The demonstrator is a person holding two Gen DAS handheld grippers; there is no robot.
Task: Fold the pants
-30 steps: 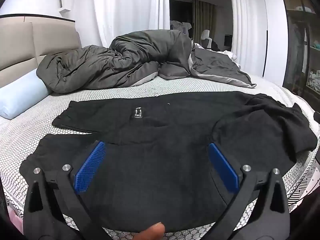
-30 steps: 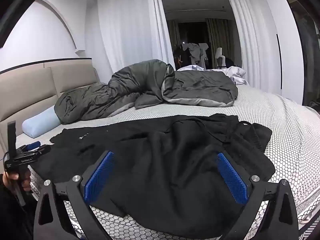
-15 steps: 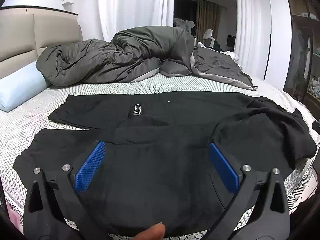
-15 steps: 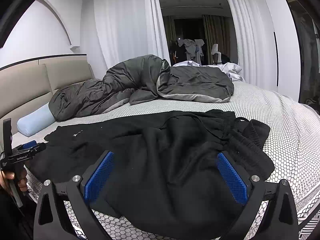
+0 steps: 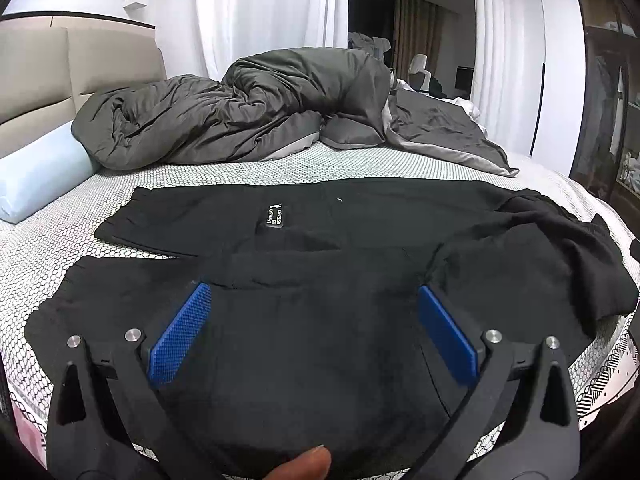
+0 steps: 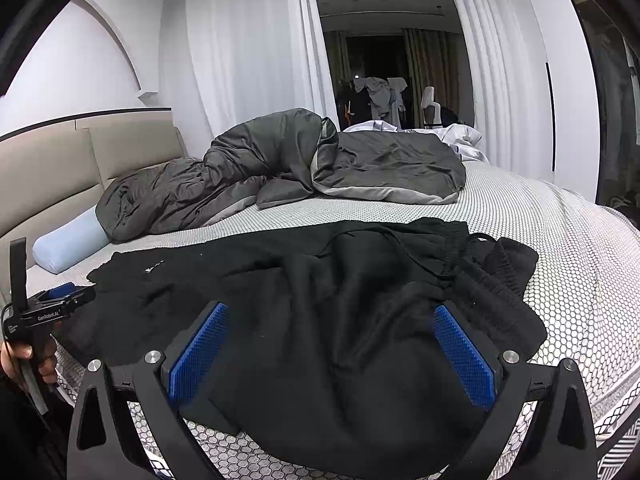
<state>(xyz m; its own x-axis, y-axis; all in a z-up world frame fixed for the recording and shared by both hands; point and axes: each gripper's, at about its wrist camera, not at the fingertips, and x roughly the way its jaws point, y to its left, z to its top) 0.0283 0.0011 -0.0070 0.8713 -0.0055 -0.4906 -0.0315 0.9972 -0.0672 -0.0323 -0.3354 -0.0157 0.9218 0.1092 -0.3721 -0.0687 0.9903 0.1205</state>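
Pants point(image 5: 360, 312), black, sprawl across the near half of the bed point(image 5: 248, 168), whose sheet carries a small honeycomb print. In the left wrist view one leg lies flat toward 10 o'clock, a second runs below it toward 8 o'clock, and the cloth bunches into a heap at 3 o'clock. A small label point(image 5: 274, 216) shows near the middle, toward 12 o'clock. In the right wrist view the elastic waistband point(image 6: 500, 264) sits rumpled at 2 o'clock.

Behind the pants, at 12 o'clock, a dark grey duvet point(image 5: 240, 116) is piled up; a pale blue bolster point(image 5: 36, 172) lies at 9 o'clock against the beige headboard point(image 5: 76, 68). White curtains point(image 5: 260, 12) hang beyond.

Left gripper point(image 5: 312, 332) hovers over the near leg, blue pads spread wide, nothing between them. Right gripper point(image 6: 332, 352) hangs over the bunched cloth, pads likewise wide apart and empty. At 8 o'clock in the right wrist view a hand point(image 6: 24, 360) grips the left gripper's handle.
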